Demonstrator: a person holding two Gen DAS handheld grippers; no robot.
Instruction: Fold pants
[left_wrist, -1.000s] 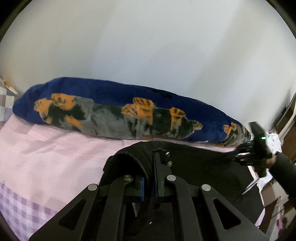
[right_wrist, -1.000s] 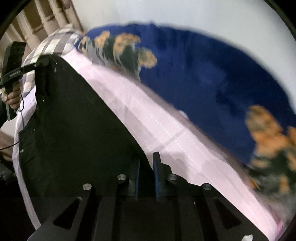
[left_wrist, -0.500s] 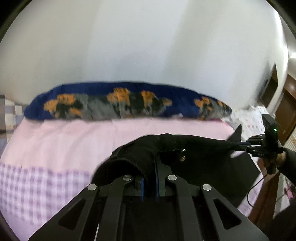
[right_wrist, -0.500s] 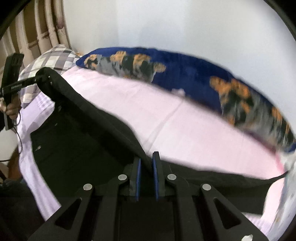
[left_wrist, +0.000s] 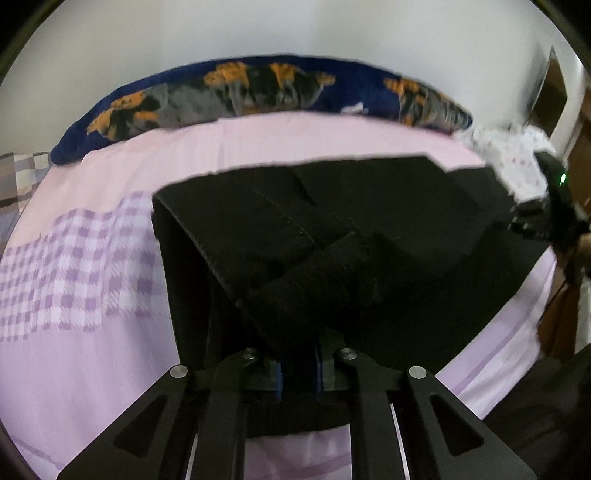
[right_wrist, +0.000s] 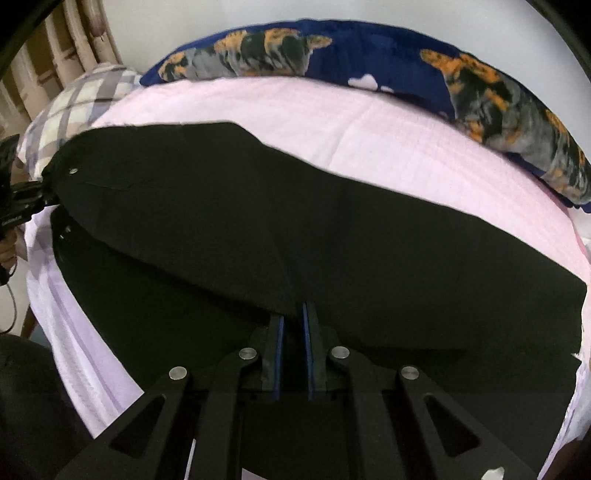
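Pants (right_wrist: 332, 236), black and limp, lie spread across the pink sheet (right_wrist: 369, 122) of the bed, reaching from its near edge toward the middle, with the far edge of the bed taken by a long blue pillow with orange and grey print (right_wrist: 369, 51). One layer of the cloth is doubled over another: in the right wrist view an upper panel with a small metal button runs slantwise over a lower panel, so the first fold, leg onto leg, seems to be going down rather than finished.

The left gripper (left_wrist: 299, 363) has the thick waistband end between its blue pads; its jaws have just been opening a little, yet the band is pressed between them as far as the left wrist view shows, so I judge the grasp not yet released. The right gripper (right_wrist: 293, 354) is clenched on a thin edge of the upper panel, its pads nearly together with only fabric between.

What is done, by my reading: the pants are on the bed and one lengthwise fold is nearly laid. What is left: letting the cloth settle flat, freeing both ends, smoothing the ridge near the waistband, then folding the length across at least once more.
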